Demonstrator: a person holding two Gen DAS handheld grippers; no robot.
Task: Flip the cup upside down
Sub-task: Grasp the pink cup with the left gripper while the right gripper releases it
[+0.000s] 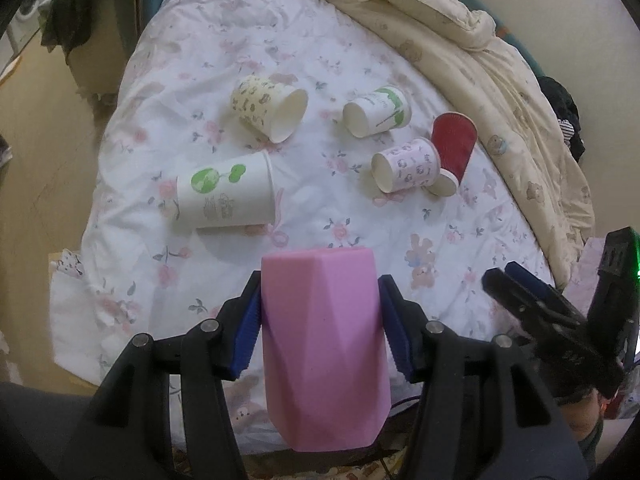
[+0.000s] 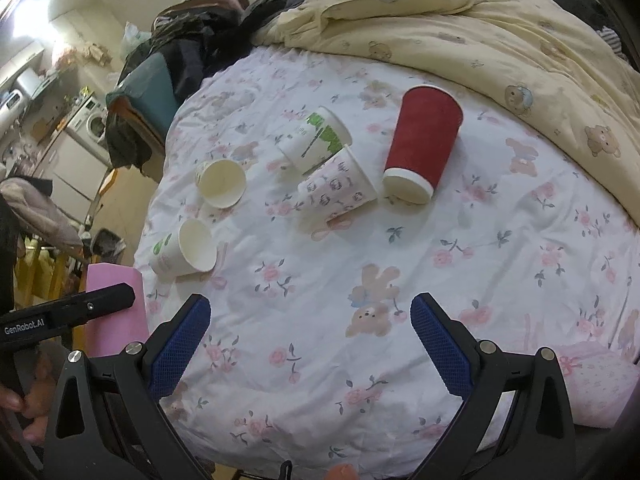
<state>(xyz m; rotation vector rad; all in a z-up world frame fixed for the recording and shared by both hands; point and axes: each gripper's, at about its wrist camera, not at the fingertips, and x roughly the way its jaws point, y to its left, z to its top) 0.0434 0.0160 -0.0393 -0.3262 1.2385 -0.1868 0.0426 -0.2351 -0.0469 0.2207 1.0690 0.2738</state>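
Observation:
My left gripper is shut on a pink faceted cup, held above the near edge of the bed; the cup also shows at the left of the right wrist view. My right gripper is open and empty over the floral sheet; it appears at the right of the left wrist view. Several paper cups lie on their sides: a red one, a pink-patterned one, a green-striped one, a yellow-patterned one and a green-globe one.
The floral sheet covers the bed. A cream bear-print duvet is bunched along the far and right side. Dark clothes hang at the bed's far left. A washing machine stands beyond.

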